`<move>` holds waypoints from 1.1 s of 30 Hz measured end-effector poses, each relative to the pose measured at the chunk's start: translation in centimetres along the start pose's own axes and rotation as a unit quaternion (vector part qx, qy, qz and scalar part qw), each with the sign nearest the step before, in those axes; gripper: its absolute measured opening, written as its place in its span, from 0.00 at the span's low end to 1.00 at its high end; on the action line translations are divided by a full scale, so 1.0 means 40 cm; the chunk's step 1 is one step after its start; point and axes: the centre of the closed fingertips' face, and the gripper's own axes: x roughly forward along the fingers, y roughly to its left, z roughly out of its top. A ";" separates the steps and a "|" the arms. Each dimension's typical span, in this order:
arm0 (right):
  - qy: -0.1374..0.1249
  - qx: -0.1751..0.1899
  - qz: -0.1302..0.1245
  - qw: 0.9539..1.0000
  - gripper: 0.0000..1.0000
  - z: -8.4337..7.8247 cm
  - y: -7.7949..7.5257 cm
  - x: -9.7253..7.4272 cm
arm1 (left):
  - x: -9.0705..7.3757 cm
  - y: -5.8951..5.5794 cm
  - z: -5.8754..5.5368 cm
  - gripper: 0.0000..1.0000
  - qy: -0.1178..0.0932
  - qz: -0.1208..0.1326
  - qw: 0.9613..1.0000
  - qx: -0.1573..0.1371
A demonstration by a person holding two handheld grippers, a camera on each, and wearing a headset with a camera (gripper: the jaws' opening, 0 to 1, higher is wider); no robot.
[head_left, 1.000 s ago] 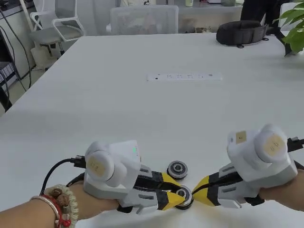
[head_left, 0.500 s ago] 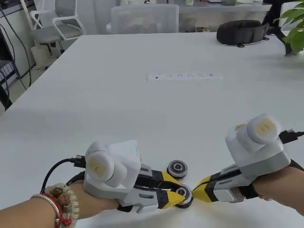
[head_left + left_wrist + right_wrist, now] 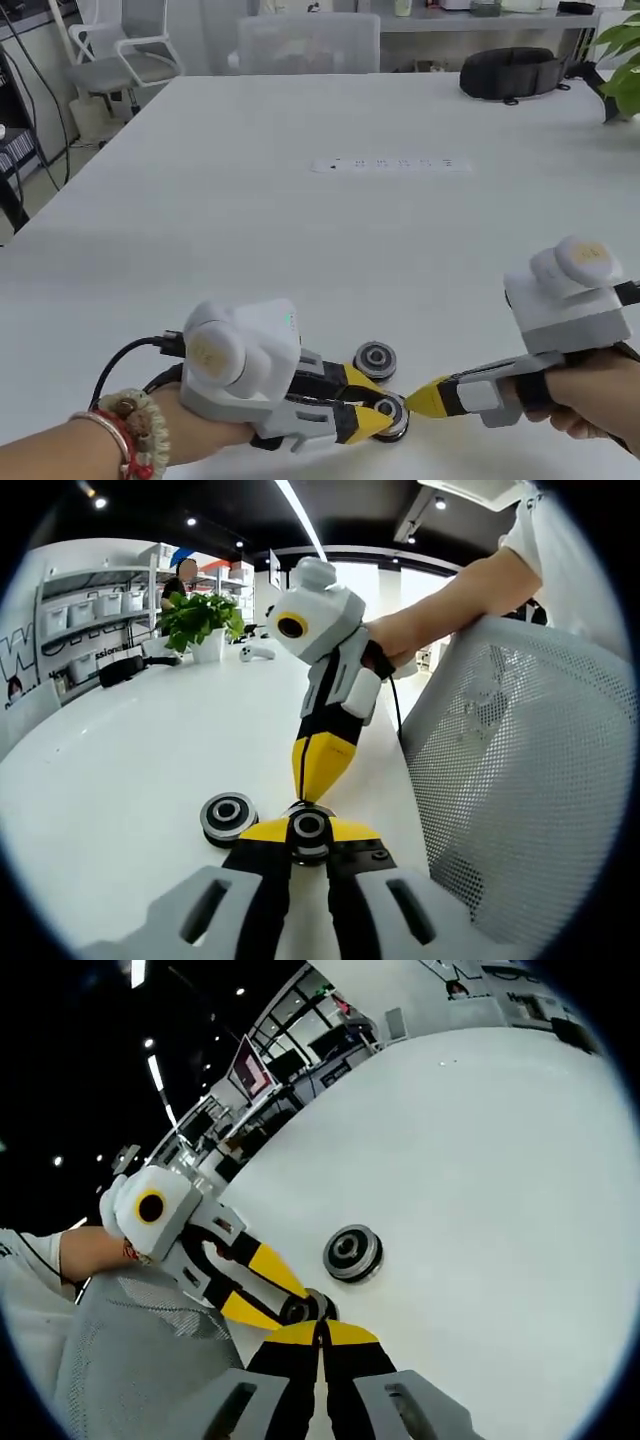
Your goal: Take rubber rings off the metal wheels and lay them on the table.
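Brightly, evenly lit from overhead; soft, faint shadows on the white counter (image 3: 300,230) under the left claw (image 3: 385,416). Heavily bent at the edges in both gripper views, with glaring ceiling strip lights (image 3: 298,515); sharp up close, softer far off

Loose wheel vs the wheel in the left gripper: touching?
Apart. Right gripper view shows bare table between the loose wheel and the clamped wheel.

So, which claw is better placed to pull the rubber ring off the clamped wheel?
The right claw: its closed tips sit at the edge of the wheel, while the left claw is busy clamping that wheel.
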 end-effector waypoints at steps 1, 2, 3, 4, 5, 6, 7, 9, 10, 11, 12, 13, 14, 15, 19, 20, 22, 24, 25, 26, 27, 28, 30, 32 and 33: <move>0.000 0.000 0.000 1.000 0.00 0.000 0.002 0.000 | 0.000 0.000 0.000 0.08 0.000 0.000 1.000 0.000; 0.000 -0.002 -0.001 1.000 0.00 -0.001 0.005 0.000 | 0.000 0.000 0.000 0.08 0.001 0.000 1.000 0.000; 0.000 -0.003 -0.002 1.000 0.00 -0.001 0.006 0.000 | 0.000 0.000 0.000 0.08 0.002 0.001 1.000 0.001; -0.001 -0.002 -0.001 1.000 0.00 0.000 0.007 -0.001 | 0.000 0.000 0.000 0.08 0.003 0.002 1.000 0.001; -0.001 -0.001 -0.001 1.000 0.00 0.001 0.009 0.000 | 0.000 0.000 0.000 0.08 0.003 0.002 1.000 0.001; -0.002 -0.001 -0.001 1.000 0.00 0.002 0.007 -0.001 | 0.000 0.000 0.000 0.08 0.003 0.003 1.000 0.001; -0.002 -0.001 -0.001 1.000 0.00 0.002 0.008 0.000 | -0.001 0.000 0.000 0.08 0.003 0.004 1.000 0.001; -0.002 -0.004 -0.002 1.000 0.00 0.003 0.013 0.000 | -0.001 0.000 -0.001 0.08 0.004 0.005 1.000 0.001; -0.001 -0.007 -0.003 1.000 0.00 0.004 0.014 0.000 | -0.001 0.001 -0.001 0.08 0.004 0.005 1.000 0.001; -0.001 -0.009 -0.004 1.000 0.00 0.004 0.017 0.001 | -0.001 0.001 -0.001 0.08 0.004 0.005 1.000 0.001; -0.001 -0.011 -0.004 1.000 0.00 0.005 0.017 0.001 | -0.001 0.001 -0.001 0.08 0.004 0.005 1.000 0.001; -0.001 -0.012 -0.005 1.000 0.00 0.005 0.019 0.002 | -0.001 0.001 -0.001 0.08 0.004 0.005 1.000 0.001; -0.001 -0.013 -0.005 1.000 0.00 0.005 0.014 0.003 | -0.002 0.001 -0.001 0.08 0.005 0.005 1.000 0.002; -0.001 -0.015 -0.006 1.000 0.00 0.006 0.014 0.004 | -0.002 0.002 -0.002 0.08 0.006 0.006 1.000 0.003; -0.001 -0.019 -0.006 1.000 0.00 0.009 0.011 0.004 | -0.002 0.002 -0.001 0.08 0.007 0.009 1.000 0.003; -0.001 -0.020 -0.006 1.000 0.00 0.010 0.010 0.004 | -0.003 0.003 -0.001 0.08 0.006 0.009 1.000 0.003; -0.001 -0.021 -0.005 1.000 0.00 0.011 0.010 0.004 | -0.003 0.003 -0.001 0.08 0.006 0.010 1.000 0.003; -0.001 -0.022 -0.005 1.000 0.00 0.012 0.010 0.004 | -0.003 0.003 -0.001 0.08 0.005 0.010 1.000 0.002; -0.001 -0.022 -0.004 1.000 0.00 0.012 0.011 0.004 | -0.003 0.004 -0.001 0.08 0.005 0.010 1.000 0.002; -0.001 -0.023 -0.004 1.000 0.00 0.013 0.011 0.004 | -0.003 0.004 -0.001 0.08 0.005 0.010 1.000 0.002; -0.001 -0.024 -0.004 1.000 0.00 0.013 0.012 0.004 | -0.003 0.004 -0.001 0.08 0.005 0.010 1.000 0.002; -0.001 -0.024 -0.003 1.000 0.00 0.014 0.012 0.005 | -0.003 0.004 -0.001 0.08 0.005 0.010 1.000 0.002; -0.002 -0.023 0.001 1.000 0.00 0.016 0.014 0.005 | -0.003 0.004 -0.001 0.08 0.004 0.010 1.000 0.002; -0.004 -0.020 0.005 1.000 0.00 0.018 0.019 0.006 | -0.003 0.005 -0.001 0.08 0.004 0.011 1.000 0.002; -0.004 -0.020 0.006 1.000 0.00 0.018 0.020 0.006 | -0.003 0.005 -0.001 0.08 0.004 0.011 1.000 0.001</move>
